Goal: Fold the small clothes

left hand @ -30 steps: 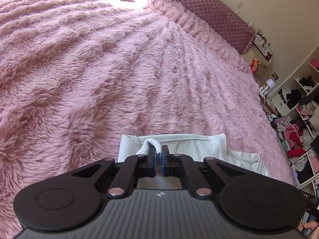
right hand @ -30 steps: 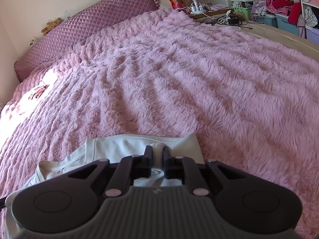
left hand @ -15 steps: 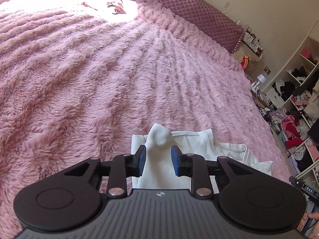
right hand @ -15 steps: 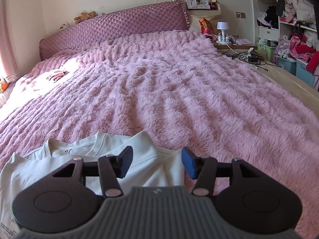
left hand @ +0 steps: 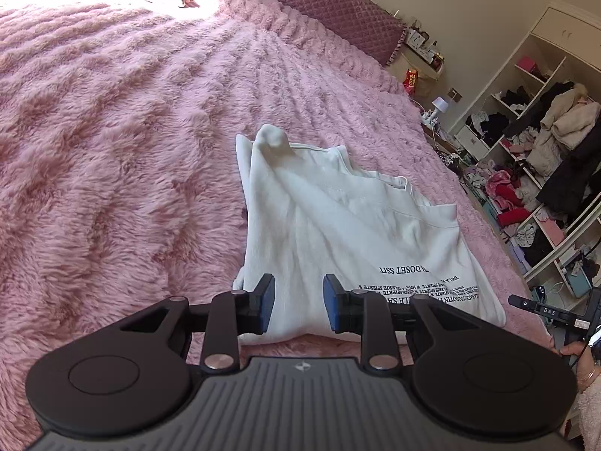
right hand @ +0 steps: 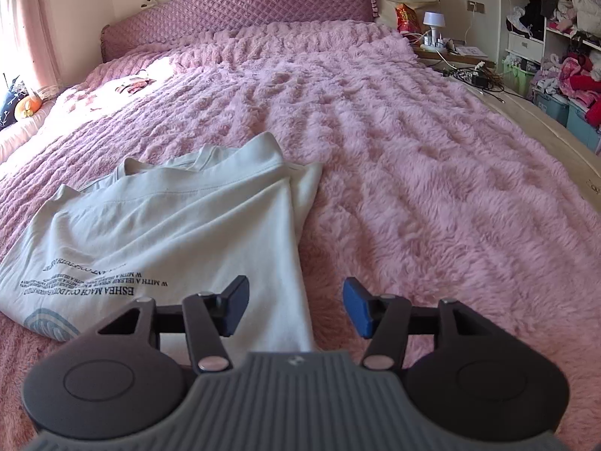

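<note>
Left wrist view: the white shirt (left hand: 338, 225) lies on the pink fur blanket (left hand: 112, 150) of the bed, near the foot end, with its printed lettering facing up and reading upside down from here. One fold appears done: the cloth lies doubled, with a doubled edge along its left side and a small peak standing up at the far corner. The collar shows at the far end in the right wrist view. Judged from this, the task is partly complete; the side flaps are not yet brought in, the far corner needs flattening, and at least one more fold is outstanding.

The left claw (left hand: 298, 306) stands partly open with its blue pads apart, over the near hem of the shirt; nothing is pinched between them. The right claw (right hand: 295, 306) stands wider, its jaws having just been opening, and is likewise empty; the right edge of the shirt (right hand: 169, 233) passes below its left finger, with bare blanket under the other.

Room for moving: the blanket is free of objects on the far side and to both sides of the shirt. The bed's right edge (right hand: 544, 143) lies well apart from the shirt. Cluttered shelves (left hand: 544, 169) stand beyond that edge. A small item (right hand: 133, 82) rests in the sunlit patch near the headboard (right hand: 240, 7), well clear of the work.
</note>
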`<state>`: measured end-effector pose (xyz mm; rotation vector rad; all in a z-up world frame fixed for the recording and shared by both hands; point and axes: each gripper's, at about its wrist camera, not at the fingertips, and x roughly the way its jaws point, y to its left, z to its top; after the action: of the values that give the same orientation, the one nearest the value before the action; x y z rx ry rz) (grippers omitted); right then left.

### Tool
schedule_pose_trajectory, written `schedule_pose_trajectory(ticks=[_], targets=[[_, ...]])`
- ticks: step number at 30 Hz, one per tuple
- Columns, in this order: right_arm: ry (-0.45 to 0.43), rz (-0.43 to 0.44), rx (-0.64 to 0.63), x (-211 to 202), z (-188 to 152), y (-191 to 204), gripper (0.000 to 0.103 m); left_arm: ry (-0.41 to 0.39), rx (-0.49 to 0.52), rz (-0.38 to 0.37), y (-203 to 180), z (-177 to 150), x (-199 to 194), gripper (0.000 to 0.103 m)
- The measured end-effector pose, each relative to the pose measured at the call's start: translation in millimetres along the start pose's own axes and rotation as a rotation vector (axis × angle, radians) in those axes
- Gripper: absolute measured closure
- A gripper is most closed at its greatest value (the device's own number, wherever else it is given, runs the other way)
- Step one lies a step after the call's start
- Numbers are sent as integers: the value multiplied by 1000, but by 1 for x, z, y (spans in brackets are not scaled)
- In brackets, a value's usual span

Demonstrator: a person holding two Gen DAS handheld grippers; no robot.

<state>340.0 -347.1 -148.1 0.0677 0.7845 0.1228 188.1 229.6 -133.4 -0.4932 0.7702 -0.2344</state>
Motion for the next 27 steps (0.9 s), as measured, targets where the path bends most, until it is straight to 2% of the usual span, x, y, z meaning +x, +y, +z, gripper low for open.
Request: schedule_pose_trajectory(ticks=[2, 5, 11, 15, 18, 19, 20, 21, 22, 25, 27], targets=[[15, -15, 23, 6, -9, -8, 49, 1, -31, 9, 6, -5, 2, 72], [31, 18, 80, 14, -17, -16, 48, 15, -57, 60, 13, -11, 9, 72], [59, 69, 111, 33, -19, -11, 48, 32, -72, 45, 22, -17, 26, 72], [71, 98, 108, 41, -19, -4, 49, 37, -70, 0, 23, -20, 37, 72], [74, 110, 109, 44, -19, -2, 49, 35, -37, 23, 18, -23, 43, 76], [78, 113, 106, 46, -19, -1, 52, 39, -26, 24, 17, -24, 45, 77], [78, 110, 100, 46, -19, 0, 62, 38, -19, 23, 15, -25, 46, 79], [81, 109, 93, 47, -19, 1, 65, 38, -12, 23, 14, -25, 47, 84], [85, 106, 86, 47, -18, 2, 73, 33, -3, 27, 13, -25, 47, 94], [86, 85, 65, 44, -17, 2, 94, 9, 43, 42, 4, -24, 43, 95], [72, 72, 56, 37, -15, 2, 95, 2, 80, 74, -3, -23, 40, 96]])
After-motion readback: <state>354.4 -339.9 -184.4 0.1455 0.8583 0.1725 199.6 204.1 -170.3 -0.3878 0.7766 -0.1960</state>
